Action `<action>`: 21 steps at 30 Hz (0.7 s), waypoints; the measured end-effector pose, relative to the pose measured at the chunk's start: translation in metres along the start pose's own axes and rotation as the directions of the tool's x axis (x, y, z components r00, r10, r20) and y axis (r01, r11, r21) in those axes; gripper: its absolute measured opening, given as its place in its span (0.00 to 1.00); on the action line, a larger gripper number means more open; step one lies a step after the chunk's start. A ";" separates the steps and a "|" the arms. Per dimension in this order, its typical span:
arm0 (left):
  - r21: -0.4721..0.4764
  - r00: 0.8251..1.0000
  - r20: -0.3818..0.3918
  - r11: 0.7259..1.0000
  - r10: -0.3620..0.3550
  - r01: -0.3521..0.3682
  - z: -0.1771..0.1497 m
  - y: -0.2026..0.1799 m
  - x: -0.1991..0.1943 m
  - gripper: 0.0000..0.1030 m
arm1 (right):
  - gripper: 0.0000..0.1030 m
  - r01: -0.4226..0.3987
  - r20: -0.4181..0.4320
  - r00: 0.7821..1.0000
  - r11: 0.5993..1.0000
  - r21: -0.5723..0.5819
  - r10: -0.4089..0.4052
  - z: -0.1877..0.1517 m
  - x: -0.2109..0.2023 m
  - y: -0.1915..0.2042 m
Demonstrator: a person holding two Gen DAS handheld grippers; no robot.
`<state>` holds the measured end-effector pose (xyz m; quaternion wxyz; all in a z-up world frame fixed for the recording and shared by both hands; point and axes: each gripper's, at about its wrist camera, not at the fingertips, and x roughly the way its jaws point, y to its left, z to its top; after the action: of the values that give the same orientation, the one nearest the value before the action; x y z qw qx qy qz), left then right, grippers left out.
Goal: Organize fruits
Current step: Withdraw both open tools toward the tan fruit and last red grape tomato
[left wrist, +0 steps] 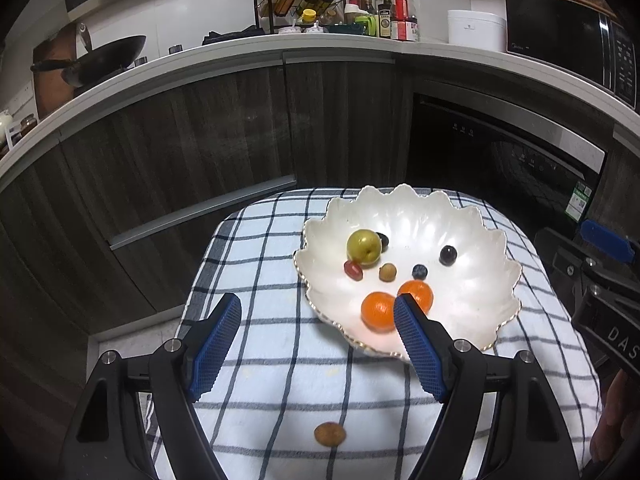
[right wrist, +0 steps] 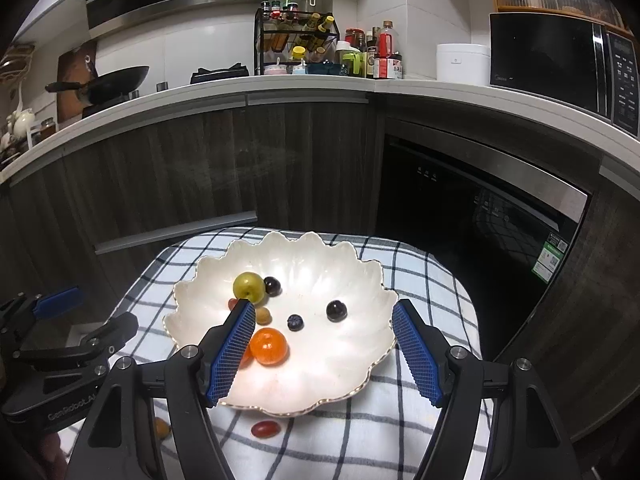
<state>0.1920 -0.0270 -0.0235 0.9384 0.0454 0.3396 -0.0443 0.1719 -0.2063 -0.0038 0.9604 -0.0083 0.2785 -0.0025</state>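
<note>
Pearl-white and scallop-edged, the bowl (right wrist: 372,292) serves as our landmark; it sits on a checked cloth (left wrist: 280,380) covering the surface. We find the left gripper (left wrist: 318,346) with its jaws wide and nothing between them, hanging over the cloth at the bowl's near-left edge. We find the right gripper (right wrist: 324,354) likewise wide and empty, poised above the bowl's near half.

Risks, as we judge them: two fruits lie outside the bowl, a brownish one (left wrist: 329,434) on the cloth near its front-left and a red oblong one (right wrist: 265,429) just beside its near rim. Both are small and rounded; a pinch taken off-centre could squirt them across the cloth or off the edge of the surface. A careless descent could also strike the bowl's thin rim and shift or tip it. The two grippers work close together, so a simultaneous reach for the strays invites a collision.

Contents of the bowl, as we see them: a yellow-green fruit (left wrist: 363,246) towards the far left, a dark berry (left wrist: 383,241) touching it, a small red fruit (left wrist: 353,270) and a tan one (left wrist: 387,272) near it, a blueberry (left wrist: 419,271) at centre, a dark grape (left wrist: 448,255) towards the right, and two oranges (left wrist: 378,310) side by side at the near edge.
</note>
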 end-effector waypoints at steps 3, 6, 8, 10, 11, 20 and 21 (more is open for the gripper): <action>0.008 1.000 0.001 1.000 0.002 -0.002 -0.005 0.000 -0.003 0.76 | 0.70 0.001 0.000 1.000 1.000 -0.009 -0.001 -0.004 -0.003 0.003; 0.010 1.000 0.001 1.000 -0.001 0.001 -0.010 0.001 -0.006 0.76 | 0.70 -0.001 -0.003 1.000 1.000 -0.011 0.001 -0.010 -0.006 0.005; 0.012 1.000 -0.001 1.000 -0.003 0.003 -0.015 0.000 -0.007 0.76 | 0.70 -0.003 -0.008 1.000 1.000 -0.012 0.003 -0.014 -0.009 0.007; 0.012 1.000 -0.006 1.000 -0.005 0.005 -0.019 0.000 -0.007 0.76 | 0.70 -0.004 -0.014 1.000 1.000 -0.017 0.004 -0.020 -0.010 0.008; 0.012 1.000 -0.008 1.000 -0.005 0.005 -0.022 0.000 -0.006 0.76 | 0.70 -0.003 -0.015 1.000 1.000 -0.018 0.003 -0.022 -0.011 0.010; 0.000 0.999 -0.037 1.000 -0.004 0.004 -0.046 -0.006 0.000 0.76 | 0.70 -0.027 -0.042 0.999 0.999 -0.039 0.025 -0.044 -0.010 0.015; 0.000 0.999 -0.041 1.000 -0.005 0.005 -0.048 -0.007 0.001 0.76 | 0.70 -0.030 -0.045 0.999 0.999 -0.042 0.028 -0.047 -0.010 0.015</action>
<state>0.1613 -0.0282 -0.0612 0.9311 0.0458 0.3589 -0.0457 0.1389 -0.1920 -0.0383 0.9536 -0.0249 0.2996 0.0172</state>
